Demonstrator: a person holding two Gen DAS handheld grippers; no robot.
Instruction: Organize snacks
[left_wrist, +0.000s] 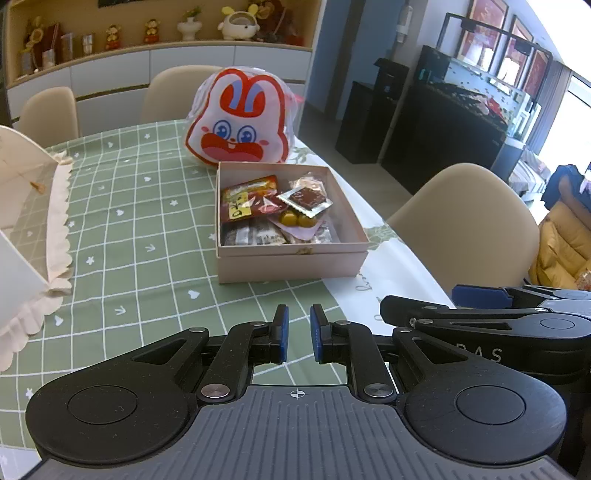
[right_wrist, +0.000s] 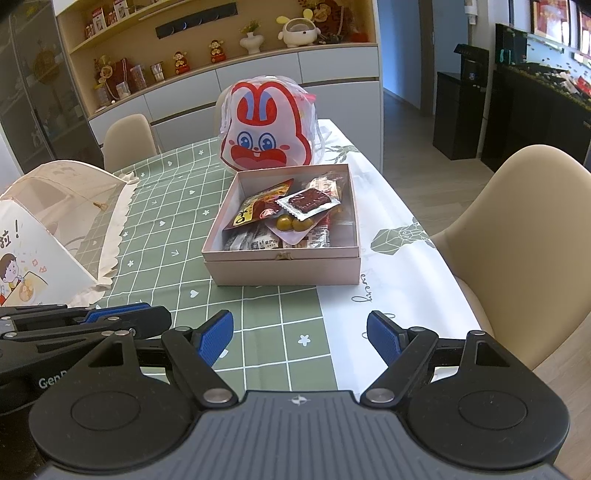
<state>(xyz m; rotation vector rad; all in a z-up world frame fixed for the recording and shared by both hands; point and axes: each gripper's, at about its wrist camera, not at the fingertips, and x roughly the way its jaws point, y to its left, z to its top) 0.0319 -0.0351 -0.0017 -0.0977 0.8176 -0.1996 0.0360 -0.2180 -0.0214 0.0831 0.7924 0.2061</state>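
Table (right_wrist: 258, 314): green grid cloth, lower centre of frame; nothing loose on it near the box.
Rabbit-face bag (right_wrist: 266, 127): one, upright, touching the box's far wall.
Box (right_wrist: 282, 267): one, pink, lidless, centre of frame.
Snacks (right_wrist: 284, 218): all in the box, overlapping; about seven packets, exact count uncertain.
Stage: fits sorting finished or unpacking pending.
Left gripper (left_wrist: 299, 334): holds nothing, narrow gap between pads.
Right gripper (right_wrist: 300, 338): spread wide, holds nothing.
Handling advice: approach from above; take one packet by its edge.
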